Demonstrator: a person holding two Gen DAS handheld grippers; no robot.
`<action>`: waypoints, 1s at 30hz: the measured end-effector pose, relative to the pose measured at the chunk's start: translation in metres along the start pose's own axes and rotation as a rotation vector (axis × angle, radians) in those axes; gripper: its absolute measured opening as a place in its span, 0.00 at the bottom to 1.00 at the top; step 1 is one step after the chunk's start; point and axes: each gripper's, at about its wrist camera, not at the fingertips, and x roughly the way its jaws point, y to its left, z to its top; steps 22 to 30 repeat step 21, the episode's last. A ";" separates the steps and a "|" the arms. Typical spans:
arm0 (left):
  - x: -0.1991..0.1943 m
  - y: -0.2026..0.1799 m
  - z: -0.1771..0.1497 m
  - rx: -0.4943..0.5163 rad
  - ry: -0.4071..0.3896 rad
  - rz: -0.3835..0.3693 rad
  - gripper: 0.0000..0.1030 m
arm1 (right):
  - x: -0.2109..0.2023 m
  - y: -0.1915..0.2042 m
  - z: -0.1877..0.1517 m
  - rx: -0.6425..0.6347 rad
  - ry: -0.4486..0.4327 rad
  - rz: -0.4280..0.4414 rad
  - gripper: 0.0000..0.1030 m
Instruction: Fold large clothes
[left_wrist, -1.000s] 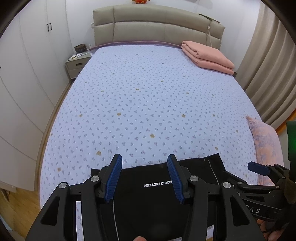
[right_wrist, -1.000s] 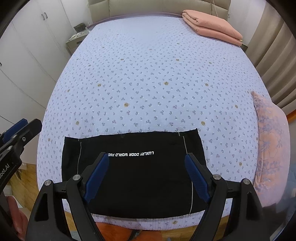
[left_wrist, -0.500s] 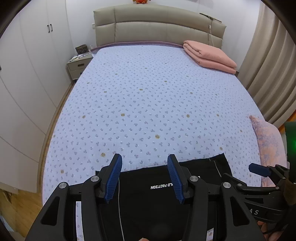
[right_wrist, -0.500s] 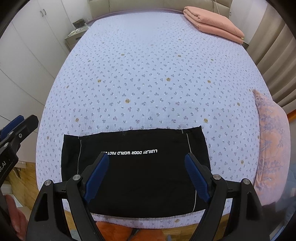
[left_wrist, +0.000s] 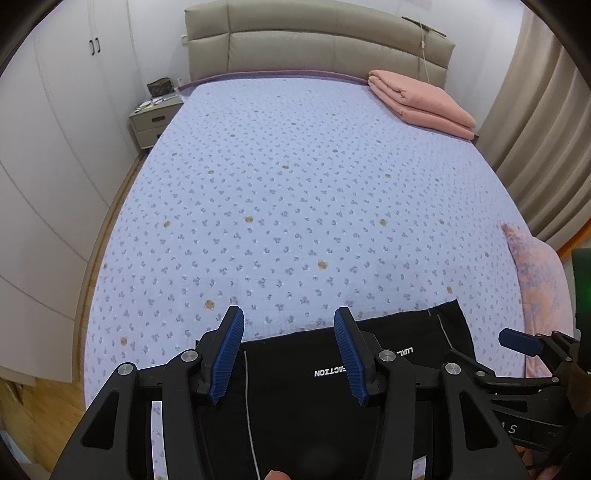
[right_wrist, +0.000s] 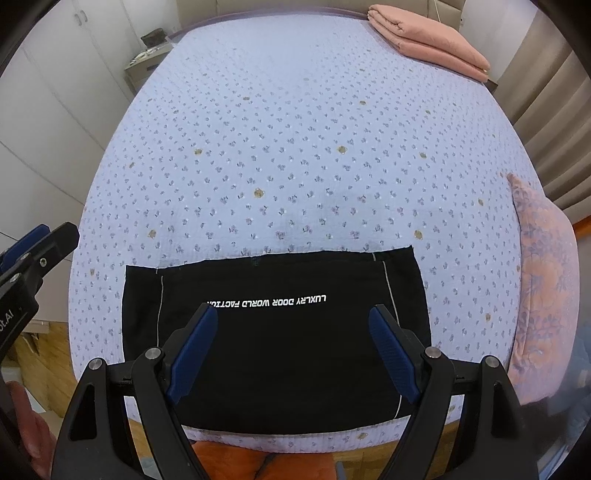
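**Black cloth at the foot of the bed**

The bed (right_wrist: 295, 129) is big. The black garment (right_wrist: 280, 343) lies flat at its near edge (its writing partly hidden). The left gripper (left_wrist: 288, 354) and right gripper (right_wrist: 291, 354) hang above, jaws wide, holding nothing. Both have pulled back a little.

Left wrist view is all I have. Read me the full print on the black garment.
Observer: The right wrist view shows the whole print on the black garment: LUXLRY DOOR WORLD FACTION, upside down to the camera.
Operator: Give me the right gripper's state.
Observer: The right gripper is open, with nothing between its fingers.
Operator: Report the garment's near edge.
Observer: It stops short of the foot end; a strip of bedspread shows past it.
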 end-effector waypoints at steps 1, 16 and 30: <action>0.002 0.001 0.001 0.003 0.001 -0.001 0.51 | 0.002 0.001 0.001 0.002 0.005 -0.001 0.83; 0.027 0.006 0.004 -0.014 0.022 0.013 0.52 | 0.014 -0.003 0.000 0.018 0.045 -0.034 0.83; 0.019 -0.004 0.002 0.014 -0.013 0.009 0.52 | 0.017 -0.021 -0.007 0.046 0.058 -0.027 0.83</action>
